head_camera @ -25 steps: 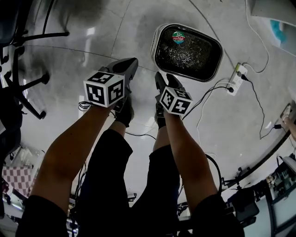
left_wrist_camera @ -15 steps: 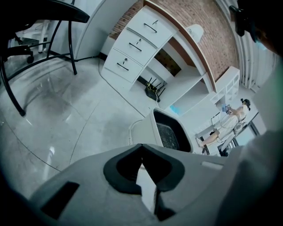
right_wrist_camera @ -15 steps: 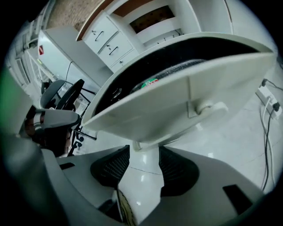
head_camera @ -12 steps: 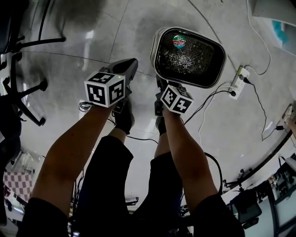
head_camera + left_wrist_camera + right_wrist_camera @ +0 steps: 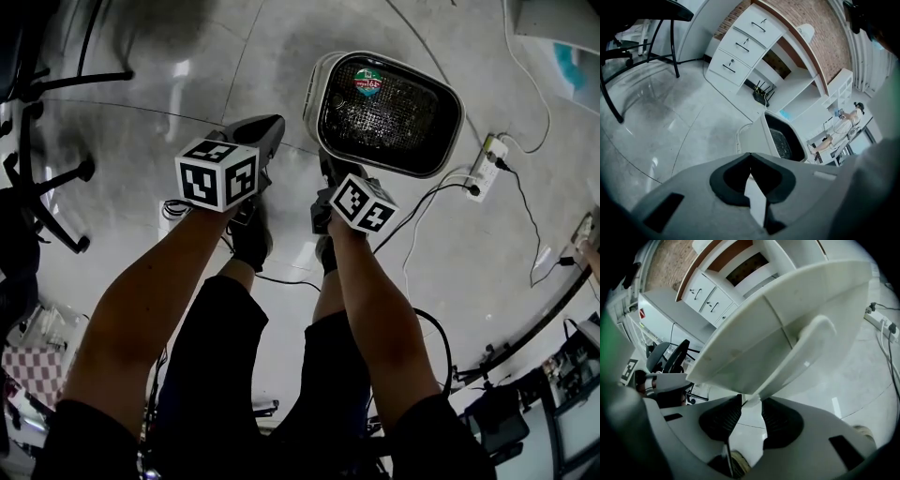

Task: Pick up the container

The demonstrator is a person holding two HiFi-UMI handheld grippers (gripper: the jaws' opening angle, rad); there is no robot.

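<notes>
1. The container (image 5: 315,94) stands on the grey floor (image 5: 187,56), just ahead of the two grippers. It is a white tub with rounded corners and a thick rim.
2. Its inside is dark and speckled. A small round red and green thing (image 5: 367,82) lies near the far wall; what else it holds cannot be made out.
3. In the right gripper view the container (image 5: 787,329) fills the upper frame as a pale smooth wall with a curved handle (image 5: 811,341) moulded under the rim.
4. The right gripper (image 5: 751,401) is at the container's near rim. Its jaws are closing on the handle, whose lower end fills the gap between the pad tips.
5. The left gripper (image 5: 750,157) is held to the left of the container, apart from it, with its jaws pressed together on nothing.
6. A white power strip (image 5: 480,169) with cables lies on the floor to the right of the container.
</notes>
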